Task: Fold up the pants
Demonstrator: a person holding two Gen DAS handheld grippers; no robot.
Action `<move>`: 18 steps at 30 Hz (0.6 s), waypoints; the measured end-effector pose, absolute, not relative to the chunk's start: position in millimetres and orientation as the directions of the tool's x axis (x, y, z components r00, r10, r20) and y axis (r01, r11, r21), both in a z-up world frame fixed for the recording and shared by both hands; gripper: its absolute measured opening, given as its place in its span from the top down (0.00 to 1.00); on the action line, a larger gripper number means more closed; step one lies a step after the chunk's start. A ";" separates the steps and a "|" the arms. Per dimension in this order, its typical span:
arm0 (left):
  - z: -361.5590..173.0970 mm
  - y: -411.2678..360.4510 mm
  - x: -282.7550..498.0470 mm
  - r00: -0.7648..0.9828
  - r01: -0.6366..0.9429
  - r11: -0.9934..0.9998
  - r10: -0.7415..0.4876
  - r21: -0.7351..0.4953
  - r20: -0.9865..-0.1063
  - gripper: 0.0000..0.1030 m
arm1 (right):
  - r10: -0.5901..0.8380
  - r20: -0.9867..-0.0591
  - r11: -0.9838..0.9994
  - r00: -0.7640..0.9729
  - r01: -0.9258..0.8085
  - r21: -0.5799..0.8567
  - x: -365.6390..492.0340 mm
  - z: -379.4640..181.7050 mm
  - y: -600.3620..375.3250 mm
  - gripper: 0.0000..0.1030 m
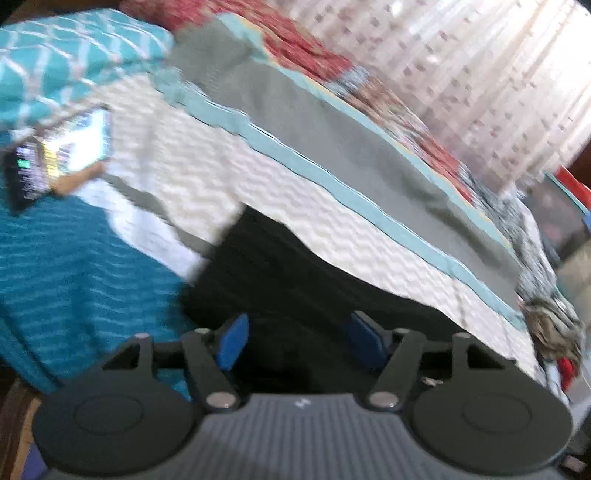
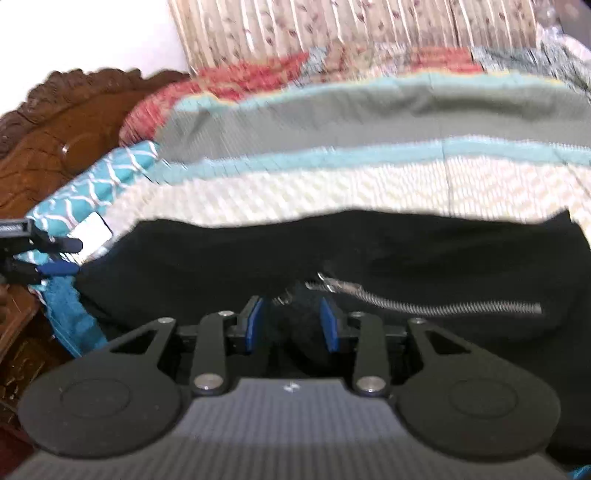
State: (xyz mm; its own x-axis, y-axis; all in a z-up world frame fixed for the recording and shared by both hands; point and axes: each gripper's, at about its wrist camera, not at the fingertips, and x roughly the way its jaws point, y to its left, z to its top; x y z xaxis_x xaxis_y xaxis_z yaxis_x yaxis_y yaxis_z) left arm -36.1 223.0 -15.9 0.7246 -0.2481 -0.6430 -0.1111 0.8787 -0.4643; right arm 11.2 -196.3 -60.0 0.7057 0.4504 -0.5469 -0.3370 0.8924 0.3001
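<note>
Black pants (image 2: 332, 254) lie across the near edge of the bed, with a silver zipper (image 2: 424, 299) to the right of my right gripper. My right gripper (image 2: 293, 326) has its blue pads around a bunch of the black fabric, jaws partly closed on it. My left gripper (image 1: 299, 341) is open, blue pads wide apart, just over the pants' dark fabric (image 1: 295, 266). It also shows at the left edge of the right wrist view (image 2: 62, 256), at the pants' left end, jaws apart.
The bed carries a cream, teal and grey striped quilt (image 2: 332, 177) and a red patterned blanket (image 1: 280, 40). A teal patterned pillow (image 1: 66, 62) and a lit phone (image 1: 77, 140) lie at the left. A carved wooden headboard (image 2: 55, 133) and a curtain (image 2: 332, 26) stand behind.
</note>
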 end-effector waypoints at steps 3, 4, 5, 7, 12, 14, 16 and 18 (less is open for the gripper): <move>-21.6 246.0 -39.9 0.728 -0.186 0.861 -0.203 -0.474 -0.655 0.36 | 0.473 -0.538 0.881 0.698 -0.357 0.312 16.9 -60.7 -188.6 0.63; -23.6 252.5 -41.0 0.730 -0.205 0.847 -0.201 -0.490 -0.653 0.36 | 0.473 -0.560 0.881 0.681 -0.349 0.320 20.4 -67.6 -183.4 0.63; -26.2 258.7 -42.4 0.734 -0.221 0.832 -0.202 -0.509 -0.649 0.35 | 0.470 -0.594 0.883 0.654 -0.330 0.334 24.2 -77.5 -180.1 0.63; -31.3 267.4 -45.9 0.737 -0.243 0.813 -0.199 -0.529 -0.646 0.27 | 0.446 -0.688 0.895 0.573 -0.279 0.348 36.4 -108.9 -173.4 0.65; -43.0 286.6 -58.1 0.743 -0.259 0.793 -0.201 -0.551 -0.638 0.18 | 0.496 -0.598 0.868 0.630 -0.341 0.361 25.5 -77.7 -166.5 0.63; -50.8 291.4 -54.8 0.738 -0.268 0.775 -0.216 -0.572 -0.639 0.16 | 0.509 -0.564 0.861 0.650 -0.383 0.335 19.7 -68.4 -160.4 0.63; -57.9 294.2 -47.8 0.731 -0.269 0.754 -0.246 -0.600 -0.636 0.16 | 0.508 -0.554 0.860 0.659 -0.416 0.295 16.8 -62.1 -149.7 0.63; -62.1 292.2 -39.0 0.727 -0.254 0.742 -0.276 -0.620 -0.629 0.14 | 0.507 -0.562 0.859 0.654 -0.435 0.269 17.1 -61.7 -140.1 0.63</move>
State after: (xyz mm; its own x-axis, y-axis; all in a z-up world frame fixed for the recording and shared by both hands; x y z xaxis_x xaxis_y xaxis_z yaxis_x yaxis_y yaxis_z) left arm -39.0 292.2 -62.1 0.7272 -0.2759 -0.6285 -0.2543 0.7422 -0.6200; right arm 17.1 -140.1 -61.7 0.6537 0.5066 -0.5622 -0.4351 0.8594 0.2686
